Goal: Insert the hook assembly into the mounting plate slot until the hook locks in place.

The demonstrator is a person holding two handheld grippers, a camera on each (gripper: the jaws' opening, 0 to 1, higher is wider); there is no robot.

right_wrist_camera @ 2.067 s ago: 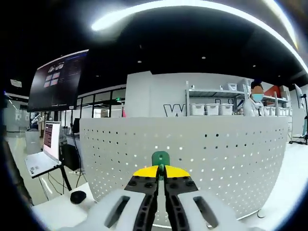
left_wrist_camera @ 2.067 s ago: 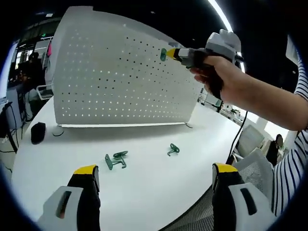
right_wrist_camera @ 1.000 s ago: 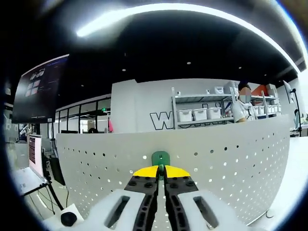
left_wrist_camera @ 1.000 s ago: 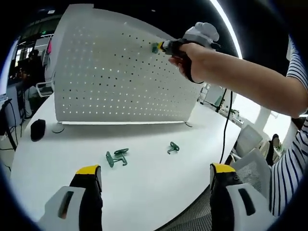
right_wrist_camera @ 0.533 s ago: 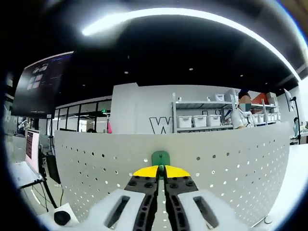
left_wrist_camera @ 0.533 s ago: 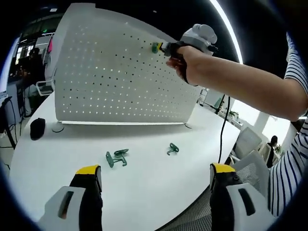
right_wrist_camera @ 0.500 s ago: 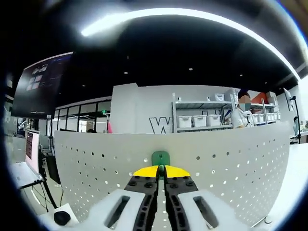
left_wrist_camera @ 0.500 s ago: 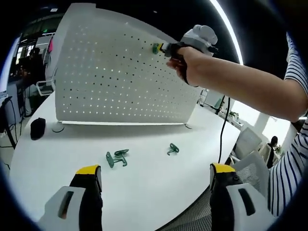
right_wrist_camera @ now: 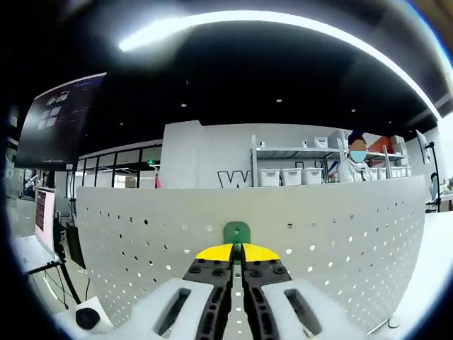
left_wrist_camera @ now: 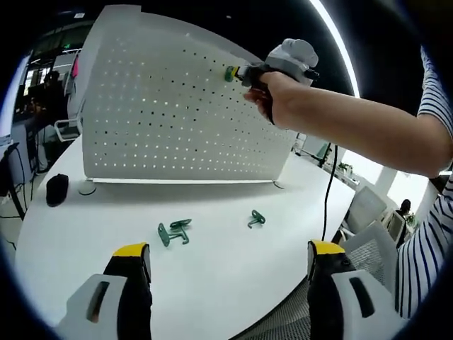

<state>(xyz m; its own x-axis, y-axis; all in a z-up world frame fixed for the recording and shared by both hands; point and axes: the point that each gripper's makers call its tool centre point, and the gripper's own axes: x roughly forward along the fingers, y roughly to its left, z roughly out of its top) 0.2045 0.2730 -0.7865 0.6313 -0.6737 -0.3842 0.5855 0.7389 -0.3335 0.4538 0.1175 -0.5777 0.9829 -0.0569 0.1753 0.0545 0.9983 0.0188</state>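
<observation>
A white perforated mounting plate stands upright on the white table. My right gripper is shut on a green hook, pressed against the plate's upper holes. From the left gripper view, that gripper and the hand on it hold the green hook at the plate's top right. My left gripper is open low over the table's near edge, with nothing between its jaws. Loose green hooks and another green hook lie on the table.
A black mouse sits at the table's left near the plate's foot. A cable hangs from the right gripper. Chairs stand right of the table. Shelves with bins and a person show behind the plate.
The right gripper moved left and up with the hook, from in front of the plate to its top rows, then held nearly still. The left gripper has barely moved.
</observation>
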